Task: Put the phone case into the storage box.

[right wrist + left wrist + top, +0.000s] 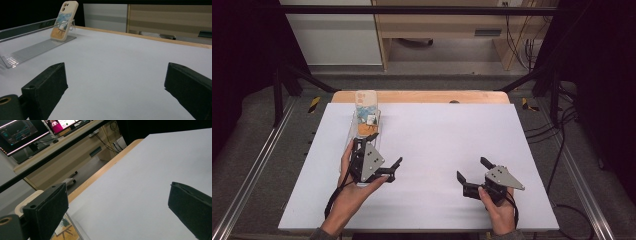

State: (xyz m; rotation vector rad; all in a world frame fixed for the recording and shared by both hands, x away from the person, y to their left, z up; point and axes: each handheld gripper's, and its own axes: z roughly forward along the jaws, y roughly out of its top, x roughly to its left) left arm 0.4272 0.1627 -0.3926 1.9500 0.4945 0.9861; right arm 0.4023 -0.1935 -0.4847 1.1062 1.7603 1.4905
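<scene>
Near the tabletop's (pixel 437 150) far-left corner a phone (pixel 365 107) in a cream case w/ a painted scene stands propped, leaning back on a clear ribbed acrylic stand (pixel 357 131). The stand's long axis runs from the far edge toward the near edge, close along the left edge. Just at its near end sits the left gripper (pixel 384 157), jaws spread wide, holding nothing; in the left gripper view the stand's edge (pixel 75 230) shows right by 1 jaw. So the phone lies straight ahead of the left gripper, toward the far edge, and that hand is clearly nearer. The right gripper (pixel 472 172), toward the near-right corner, is also spread open and empty, well apart from the phone (pixel 64 21). White matte sheet covers the top; wood rim shows at the far edge.
</scene>
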